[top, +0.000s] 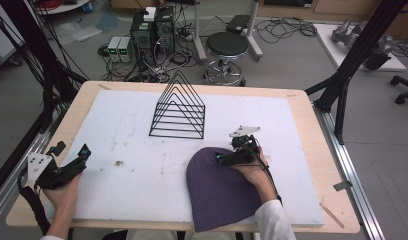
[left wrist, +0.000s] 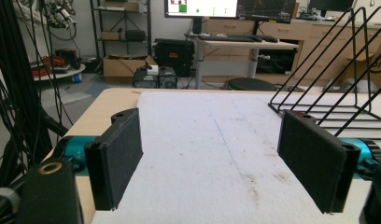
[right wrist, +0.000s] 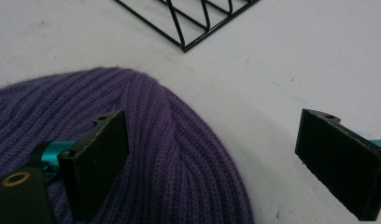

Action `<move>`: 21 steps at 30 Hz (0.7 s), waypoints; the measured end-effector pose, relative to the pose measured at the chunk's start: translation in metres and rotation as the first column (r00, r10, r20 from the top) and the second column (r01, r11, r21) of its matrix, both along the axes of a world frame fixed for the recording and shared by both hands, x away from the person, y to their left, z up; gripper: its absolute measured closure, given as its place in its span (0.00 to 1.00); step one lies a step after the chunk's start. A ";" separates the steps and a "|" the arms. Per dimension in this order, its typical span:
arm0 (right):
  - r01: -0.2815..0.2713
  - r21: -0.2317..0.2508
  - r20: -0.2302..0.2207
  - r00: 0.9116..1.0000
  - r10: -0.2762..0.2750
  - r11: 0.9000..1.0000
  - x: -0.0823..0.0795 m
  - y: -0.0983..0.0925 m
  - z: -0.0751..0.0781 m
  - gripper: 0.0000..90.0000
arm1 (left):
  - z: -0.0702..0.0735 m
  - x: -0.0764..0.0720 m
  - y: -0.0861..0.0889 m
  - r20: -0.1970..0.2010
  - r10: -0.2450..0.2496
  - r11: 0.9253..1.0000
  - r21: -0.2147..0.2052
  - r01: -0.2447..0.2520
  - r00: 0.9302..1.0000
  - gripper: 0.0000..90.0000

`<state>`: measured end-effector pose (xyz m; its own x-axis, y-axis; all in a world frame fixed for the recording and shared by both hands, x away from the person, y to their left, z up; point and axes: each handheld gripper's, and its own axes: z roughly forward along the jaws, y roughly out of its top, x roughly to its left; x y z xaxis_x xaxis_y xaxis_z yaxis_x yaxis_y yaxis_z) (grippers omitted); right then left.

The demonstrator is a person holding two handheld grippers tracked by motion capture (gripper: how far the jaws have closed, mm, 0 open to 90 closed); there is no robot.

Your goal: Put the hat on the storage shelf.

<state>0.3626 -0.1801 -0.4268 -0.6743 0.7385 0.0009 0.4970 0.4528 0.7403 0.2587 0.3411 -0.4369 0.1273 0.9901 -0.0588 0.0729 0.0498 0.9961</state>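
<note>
One purple ribbed knit beanie (top: 219,192), rounded at its crown, lies flat on the white foam-covered tabletop (top: 132,150) at the near edge, and one black wire rack (top: 178,111) of triangular loops stands just beyond it. There are two hand-held grippers. The right hand-held gripper (top: 223,158) hangs over the beanie's crown with jaws wide apart, one above the knit, one above the bare foam. The left hand-held gripper (top: 85,151), well apart at the left, also stands open and empty.
</note>
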 end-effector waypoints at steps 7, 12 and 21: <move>-0.035 -0.031 -0.054 0.998 0.033 0.999 0.004 0.009 -0.006 0.10 | 0.000 0.000 0.001 -0.003 -0.002 1.000 -0.004 0.002 1.000 0.25; -0.035 -0.042 -0.087 0.996 0.032 0.998 0.006 0.010 -0.008 0.10 | 0.000 0.000 0.001 -0.005 -0.007 1.000 -0.007 0.007 1.000 0.25; -0.060 -0.037 -0.180 0.982 0.052 0.998 0.013 0.012 -0.009 0.22 | -0.001 0.000 0.001 -0.004 -0.009 1.000 -0.008 0.009 1.000 0.25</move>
